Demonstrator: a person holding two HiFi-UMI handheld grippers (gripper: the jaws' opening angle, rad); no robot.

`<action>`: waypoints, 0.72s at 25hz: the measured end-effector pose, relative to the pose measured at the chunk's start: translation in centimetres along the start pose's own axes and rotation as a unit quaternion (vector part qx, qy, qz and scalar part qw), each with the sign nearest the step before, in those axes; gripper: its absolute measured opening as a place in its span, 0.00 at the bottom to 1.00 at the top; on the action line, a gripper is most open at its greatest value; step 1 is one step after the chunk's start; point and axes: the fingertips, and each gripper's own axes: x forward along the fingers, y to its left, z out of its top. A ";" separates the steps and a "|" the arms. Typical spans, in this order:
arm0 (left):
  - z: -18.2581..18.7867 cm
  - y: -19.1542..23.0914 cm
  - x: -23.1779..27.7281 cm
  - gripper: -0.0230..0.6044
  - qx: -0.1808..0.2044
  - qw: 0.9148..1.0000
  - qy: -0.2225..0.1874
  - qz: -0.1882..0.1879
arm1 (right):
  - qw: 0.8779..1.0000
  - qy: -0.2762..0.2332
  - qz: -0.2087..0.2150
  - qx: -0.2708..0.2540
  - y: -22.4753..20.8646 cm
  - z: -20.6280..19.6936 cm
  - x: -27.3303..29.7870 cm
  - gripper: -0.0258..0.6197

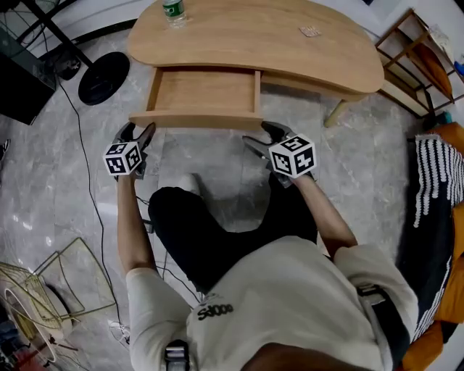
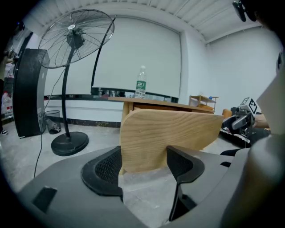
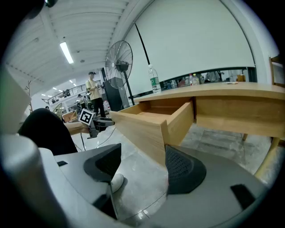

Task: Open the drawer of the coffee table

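The drawer is out of the desk, so my left fingers and right fingers stand apart before its front, seemingly touching nothing.

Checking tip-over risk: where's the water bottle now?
In the head view, the water bottle stands on the coffee table's far left corner, beyond the pulled-out drawer.

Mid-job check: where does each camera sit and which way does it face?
Head view: on the head, steeply down at table, open drawer, left gripper, right gripper; arms and torso show.
Left gripper view: on that gripper, along its open jaws at the drawer front; fan behind.
Right gripper view: likewise, at the drawer's right end; knee shows.
Shared: drawer and bottle, all three.
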 end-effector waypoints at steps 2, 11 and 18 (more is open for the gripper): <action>-0.1 -0.1 -0.5 0.54 -0.001 1.000 0.001 0.001 | 1.000 0.000 0.000 0.000 0.4 -0.1 -0.2 0.46; -1.2 -1.4 -2.5 0.54 -0.006 1.000 0.001 0.004 | 1.000 0.007 0.010 0.004 1.6 -1.3 -1.6 0.46; -2.4 -1.3 -3.9 0.54 -0.005 1.000 -0.001 0.003 | 1.000 0.008 0.019 0.018 3.2 -2.3 -2.0 0.46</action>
